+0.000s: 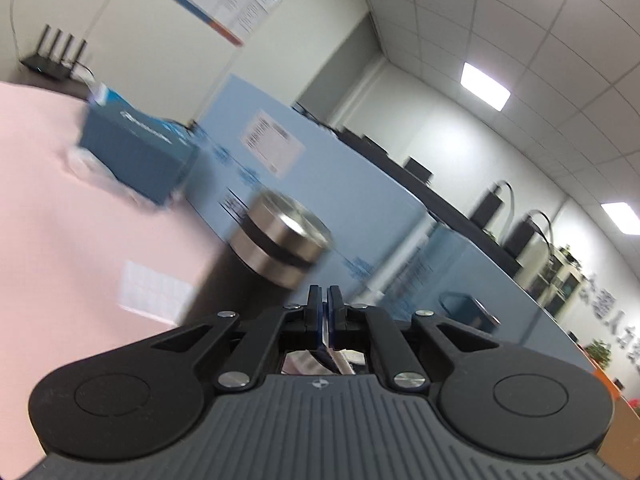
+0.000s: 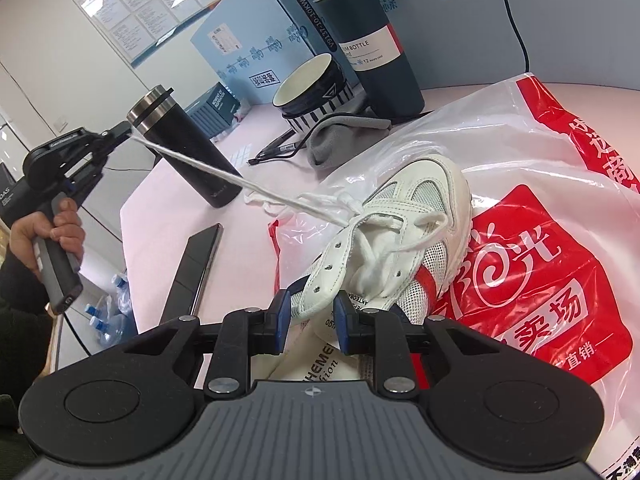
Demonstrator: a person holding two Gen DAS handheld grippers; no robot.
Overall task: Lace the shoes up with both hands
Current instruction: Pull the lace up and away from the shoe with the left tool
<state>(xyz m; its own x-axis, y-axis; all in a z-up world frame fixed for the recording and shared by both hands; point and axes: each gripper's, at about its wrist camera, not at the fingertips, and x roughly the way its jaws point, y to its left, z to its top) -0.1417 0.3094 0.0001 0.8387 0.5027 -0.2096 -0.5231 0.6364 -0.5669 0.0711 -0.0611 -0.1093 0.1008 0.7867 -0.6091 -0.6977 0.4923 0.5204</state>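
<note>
Left gripper (image 2: pixel 127 130): fingers pressed together, pinching the end of the white lace (image 2: pixel 224 176). Lace is running taut from those tips, past the black steel-rimmed tumbler (image 2: pixel 182 148), down to the eyelets of the white shoe (image 2: pixel 400 240). A hand (image 2: pixel 48 236) is gripping that tool's grey handle at the left edge of the right wrist view.

Right gripper (image 2: pixel 310 314): blue-padded fingers part way apart, clamping the shoe's white eyelet flap near the collar. Shoe is lying tilted on a red-and-white plastic bag (image 2: pixel 540 220) on the pink bench (image 2: pixel 160 216), toe pointing away.

Around it: dark phone (image 2: pixel 198 268) lying flat just left of the shoe, striped bowl (image 2: pixel 312 88) and navy bottle (image 2: pixel 360 32) behind it, grey cloth (image 2: pixel 344 136) between bowl and bag, light blue cartons (image 2: pixel 256 52) along the back.

Left wrist view is blurring; tumbler top (image 1: pixel 282 236) sitting just ahead of the closed tips (image 1: pixel 325 300).
</note>
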